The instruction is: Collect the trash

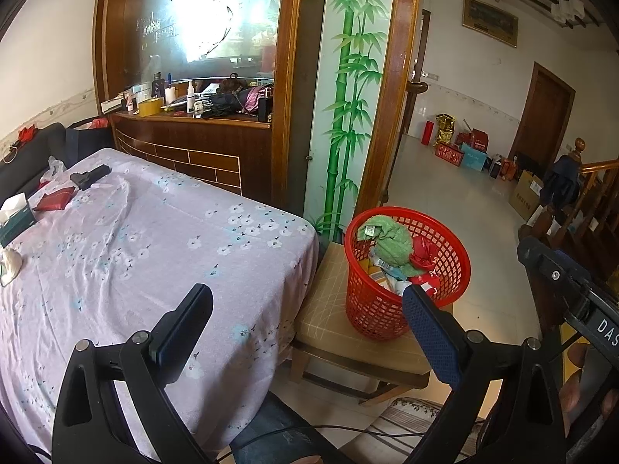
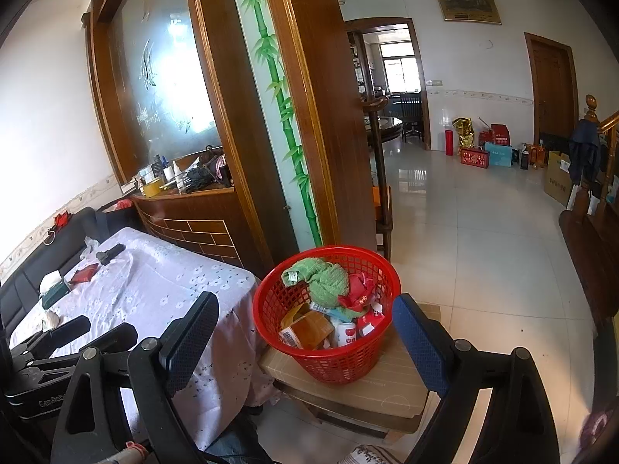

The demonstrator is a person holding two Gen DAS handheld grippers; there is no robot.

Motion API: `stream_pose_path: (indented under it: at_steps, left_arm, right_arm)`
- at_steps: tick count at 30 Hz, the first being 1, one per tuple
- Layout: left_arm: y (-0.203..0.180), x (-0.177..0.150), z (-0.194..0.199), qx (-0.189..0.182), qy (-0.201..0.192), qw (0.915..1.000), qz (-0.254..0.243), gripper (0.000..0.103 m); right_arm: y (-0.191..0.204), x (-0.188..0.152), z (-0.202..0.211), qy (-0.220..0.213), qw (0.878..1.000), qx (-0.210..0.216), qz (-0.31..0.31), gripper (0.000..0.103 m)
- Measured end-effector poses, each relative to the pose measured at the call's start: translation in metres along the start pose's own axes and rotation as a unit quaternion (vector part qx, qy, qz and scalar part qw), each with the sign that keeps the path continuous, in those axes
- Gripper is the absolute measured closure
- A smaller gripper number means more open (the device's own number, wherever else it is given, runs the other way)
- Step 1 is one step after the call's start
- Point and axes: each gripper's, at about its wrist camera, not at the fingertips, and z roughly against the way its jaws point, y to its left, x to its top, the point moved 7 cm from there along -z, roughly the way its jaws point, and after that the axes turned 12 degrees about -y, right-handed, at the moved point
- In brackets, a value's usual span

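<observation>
The round red plastic mesh basket [image 2: 329, 317] sits at lower centre of my right view, on a tan checked chair cushion [image 1: 329, 309]. Inside it lie a crumpled green knitted cloth [image 2: 325, 280], a creased red wrapper [image 2: 358, 292], a flat brown cardboard packet [image 2: 309, 328] with a barcode, and a small white-and-red can [image 2: 345, 333]; the other scraps are too jumbled for me to count.

My right fingers [image 2: 305, 338] are spread wide with nothing between them. The left pad lies over the cloth edge and the right pad, dimpled blue rubber, stands just beside the basket's rim; I cannot tell whether it touches. My left fingers [image 1: 307, 332] are equally wide apart and hold nothing, one over the desk and the other in front of the basket's lower wall.

To the left is the desk under a pale lilac cloth printed with small white flowers [image 1: 135, 251]. At its upper left edge rest one flat red packet [image 1: 54, 199], one black angular object [image 1: 89, 176] and one green tissue box [image 1: 15, 218].
</observation>
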Motion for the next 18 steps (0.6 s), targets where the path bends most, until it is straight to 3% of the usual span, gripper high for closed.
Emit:
stream_pose_path:
  at_steps: [14,18]
  left_arm:
    - [0.000,0.002,0.003,0.002,-0.006,1.0000,-0.005,0.005]
    - [0.015,0.008,0.009,0.013,-0.014,0.9997,0.013,0.005]
  right_arm:
    - [0.000,0.001,0.002,-0.001,1.000,-0.002,0.001,0.009]
    - [0.000,0.001,0.002,0.001,1.000,-0.003,0.001,0.009]
